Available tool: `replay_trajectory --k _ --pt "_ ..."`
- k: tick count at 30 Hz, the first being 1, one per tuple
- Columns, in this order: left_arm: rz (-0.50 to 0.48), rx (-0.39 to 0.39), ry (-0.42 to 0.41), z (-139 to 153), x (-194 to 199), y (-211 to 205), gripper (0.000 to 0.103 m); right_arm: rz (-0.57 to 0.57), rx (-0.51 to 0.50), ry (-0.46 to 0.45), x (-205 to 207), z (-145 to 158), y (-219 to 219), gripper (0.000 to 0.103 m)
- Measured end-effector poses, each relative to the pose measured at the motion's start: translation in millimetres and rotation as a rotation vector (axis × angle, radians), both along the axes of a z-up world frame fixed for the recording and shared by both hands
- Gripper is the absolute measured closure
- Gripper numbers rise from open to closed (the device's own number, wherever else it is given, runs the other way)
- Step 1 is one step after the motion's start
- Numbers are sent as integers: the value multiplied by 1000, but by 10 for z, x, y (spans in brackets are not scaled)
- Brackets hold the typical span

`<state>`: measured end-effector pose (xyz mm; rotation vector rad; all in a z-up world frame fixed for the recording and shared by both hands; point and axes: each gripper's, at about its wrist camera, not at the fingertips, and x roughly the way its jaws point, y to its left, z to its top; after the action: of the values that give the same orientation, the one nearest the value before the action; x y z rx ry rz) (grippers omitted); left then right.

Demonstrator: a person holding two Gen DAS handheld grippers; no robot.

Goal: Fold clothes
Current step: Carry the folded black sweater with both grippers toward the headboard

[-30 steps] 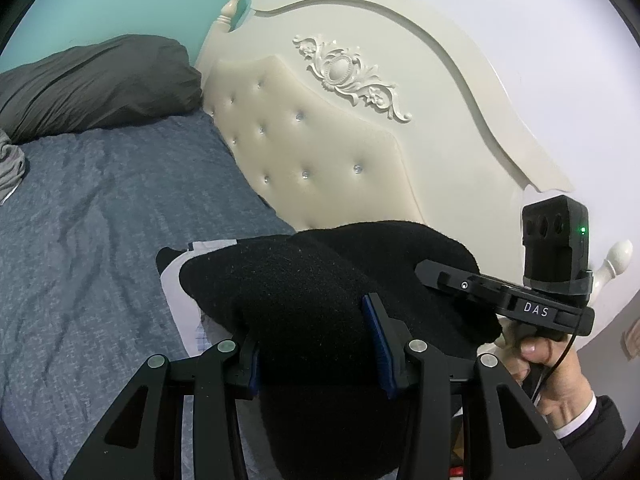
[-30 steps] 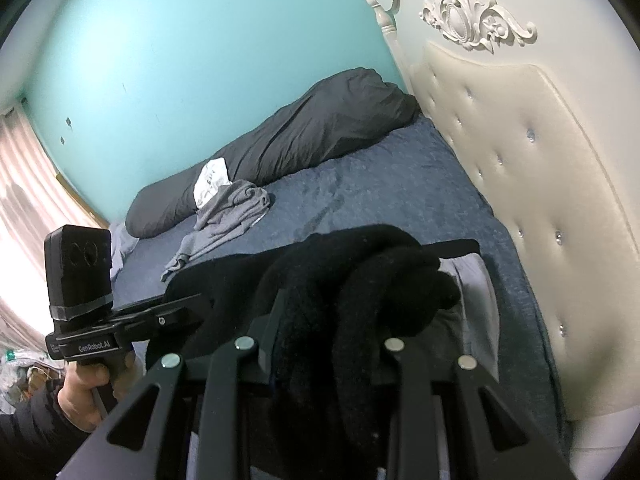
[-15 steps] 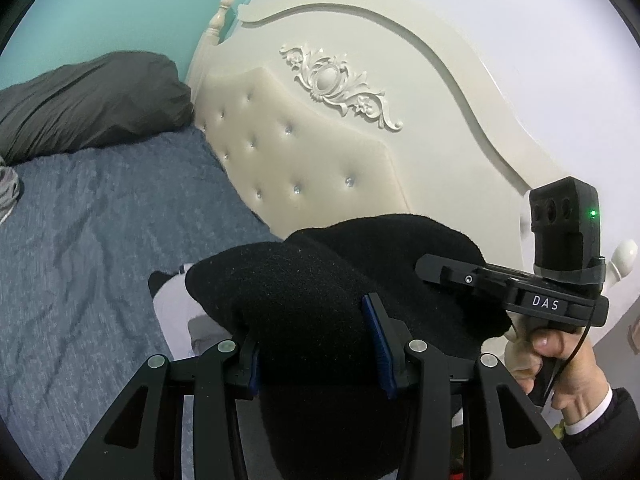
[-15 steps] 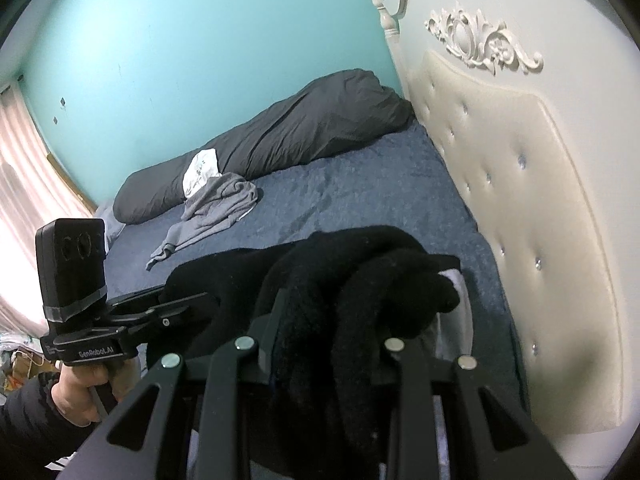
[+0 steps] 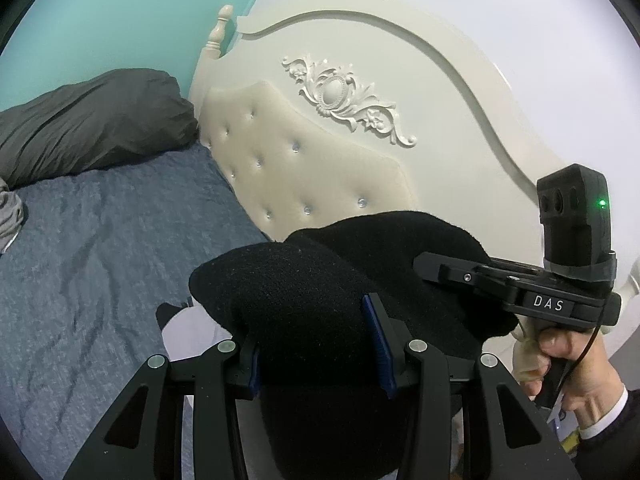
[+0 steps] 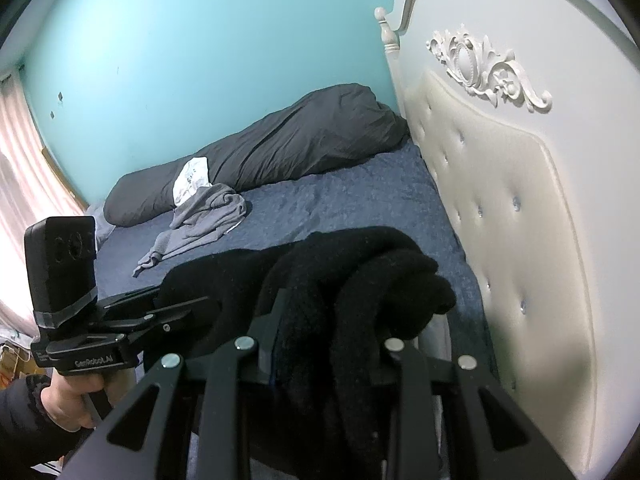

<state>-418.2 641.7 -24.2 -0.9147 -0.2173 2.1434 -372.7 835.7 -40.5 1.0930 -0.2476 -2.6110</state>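
A black fleece garment (image 5: 304, 292) is bunched and held up above the blue bed (image 5: 100, 248) between both grippers. My left gripper (image 5: 320, 344) is shut on a thick fold of it; the blue pads press into the fleece. My right gripper (image 6: 324, 344) is shut on another bunched part of the black fleece garment (image 6: 360, 280), which drapes over its fingers and hides the tips. The right gripper also shows at the right of the left wrist view (image 5: 440, 268). A light grey folded garment (image 5: 188, 332) lies on the bed under the fleece.
A cream tufted headboard (image 5: 320, 168) stands close on the right. A dark grey duvet (image 6: 280, 148) lies along the teal wall. A crumpled grey garment (image 6: 204, 220) and a white piece (image 6: 190, 174) lie on the bed beyond.
Both grippers have risen with the black garment still clamped. The bed and the folded light garment sit lower in both views, and more headboard and wall show.
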Motion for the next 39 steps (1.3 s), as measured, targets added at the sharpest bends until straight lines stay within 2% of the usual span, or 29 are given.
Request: replay_trajectory --k 15,28,39 --pt "7 -19 -45 -268 -130 76 57 44 80 -111 -304 -246 -76 76" --pt "16 -22 -38 -370 -218 118 57 37 65 -112 -426 -360 -34 76" --pt "13 -54 -76 -672 -211 117 57 49 63 -166 -422 -682 -56 76"
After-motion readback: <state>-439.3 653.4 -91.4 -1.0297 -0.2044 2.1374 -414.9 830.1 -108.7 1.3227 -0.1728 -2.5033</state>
